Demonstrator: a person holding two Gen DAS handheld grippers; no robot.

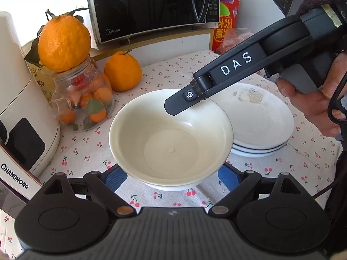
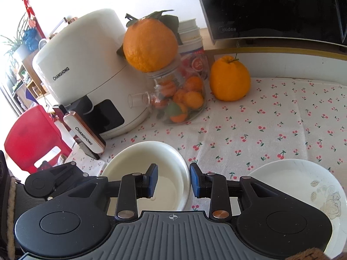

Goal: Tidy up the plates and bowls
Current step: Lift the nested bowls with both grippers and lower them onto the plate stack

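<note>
Item 1, bowl (image 1: 171,143): plain white, deep, upright and empty, over the cherry-print cloth of the desk (image 1: 173,73), towards its near edge, just left of the plates and touching none of them

Item 2, plates (image 1: 260,119): a low stack of shallow white plates with blue-lined rims, the top one bearing a pale rose print; it rests on the desk to the right of the bowl

Item 3, left claw (image 1: 172,177): jaws spread very wide, a blue pad on either side of the bowl's lower body. The bowl hides the pad faces, so whether they press on it or merely flank it cannot be told

Item 4, right claw (image 2: 173,179): jaws drawn to a narrow gap across the bowl's far wall, one blue pad inside the bowl, the other against the outside of the rim, pinching it. A hand (image 1: 321,108) holds its grip, seen from the left wrist view

Item 5, surroundings: glass jar (image 1: 86,99) of small citrus with a large orange (image 1: 64,43) sitting on its mouth; a second orange (image 1: 122,73) on the desk behind the bowl; white Changhong appliance (image 2: 86,65) left of the jar; black Midea microwave (image 1: 147,6) on a ledge at the back; red chair (image 2: 32,134) beyond the desk edge
</note>
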